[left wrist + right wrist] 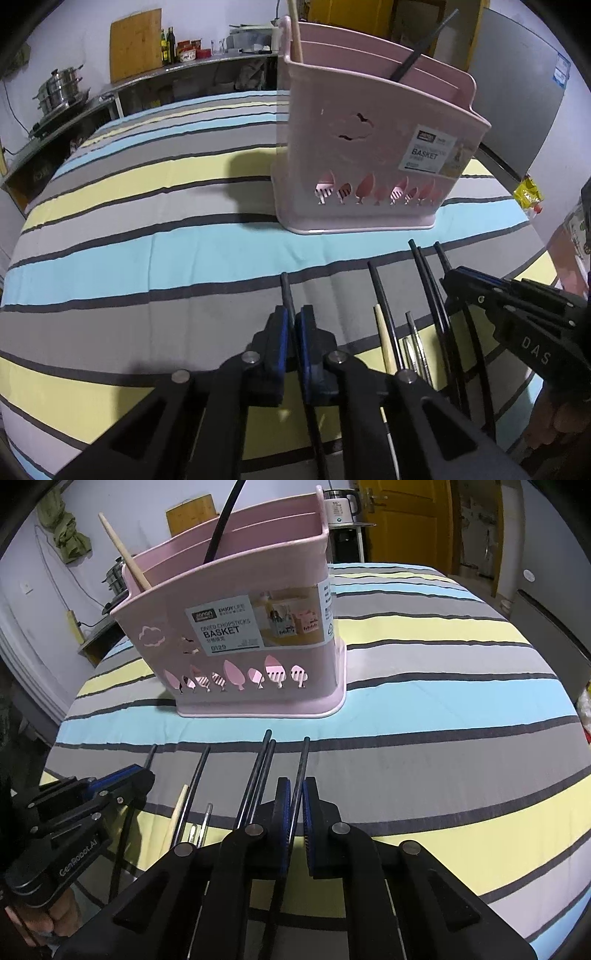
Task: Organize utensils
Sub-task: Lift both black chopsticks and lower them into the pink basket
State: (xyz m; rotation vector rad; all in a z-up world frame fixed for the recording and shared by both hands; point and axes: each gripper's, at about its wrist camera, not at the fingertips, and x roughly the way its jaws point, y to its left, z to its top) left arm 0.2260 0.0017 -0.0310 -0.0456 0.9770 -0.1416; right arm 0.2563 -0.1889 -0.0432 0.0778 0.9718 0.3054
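A pink chopstick basket (369, 155) (251, 642) stands upright on the striped cloth, with a wooden stick (123, 554) and a black chopstick (223, 520) leaning inside it. Several black chopsticks, a wooden one (382, 336) and metal ones (415, 339) lie side by side in front of it. My left gripper (291, 314) is shut on one black chopstick (286, 291), whose tip pokes out past the pads. My right gripper (295, 786) is shut on another black chopstick (303, 764). The right gripper (458, 277) also shows at the right of the left wrist view.
The striped tablecloth (147, 206) covers a round table. A steel counter with pots (59, 88), bottles and a cutting board (135, 44) runs behind it. A kettle (340, 502) and a yellow door (410, 517) stand beyond, and a grey fridge (517, 85) on the right.
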